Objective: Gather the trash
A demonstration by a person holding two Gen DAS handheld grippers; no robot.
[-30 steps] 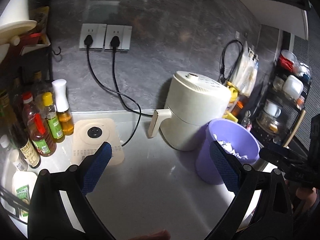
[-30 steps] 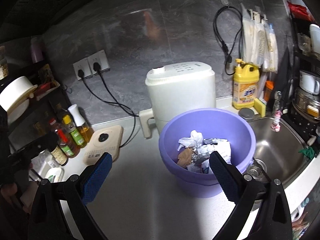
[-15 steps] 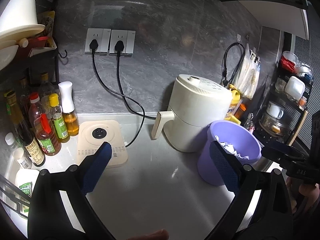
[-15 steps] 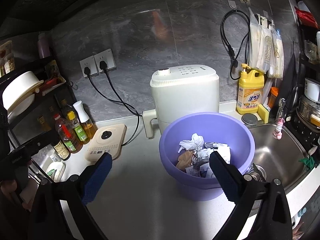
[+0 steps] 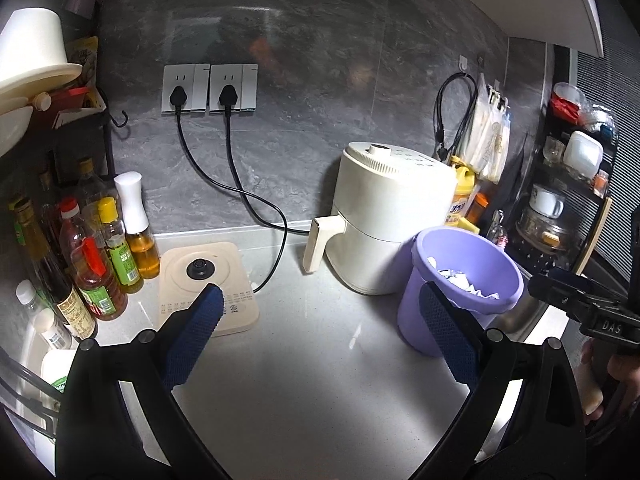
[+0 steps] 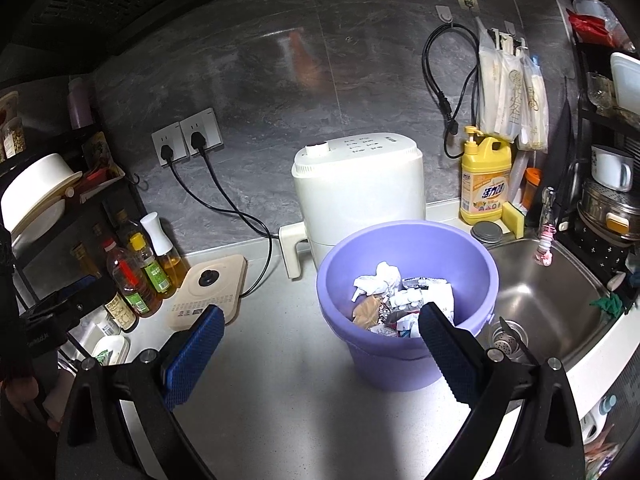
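Observation:
A purple bucket [image 6: 408,356] stands on the grey counter beside the sink, holding crumpled paper and wrappers [image 6: 396,300]. The left wrist view shows the same bucket [image 5: 424,312] at right, white scraps inside. My right gripper [image 6: 318,356] hangs open over the counter, its right pad level with the bucket's front rim, nothing between the pads. My left gripper [image 5: 320,336] is open too, above bare counter left of the bucket. No loose trash shows on the counter.
A white air fryer [image 6: 356,196] stands behind the bucket, its cord running to wall sockets [image 5: 208,88]. A beige kettle base [image 5: 206,288] and several sauce bottles [image 5: 104,256] fill the left. The steel sink [image 6: 548,296] and yellow detergent bottle [image 6: 484,184] lie right.
Both grippers have pulled back and risen a little, so the bucket and air fryer look smaller and farther. Both stay open.

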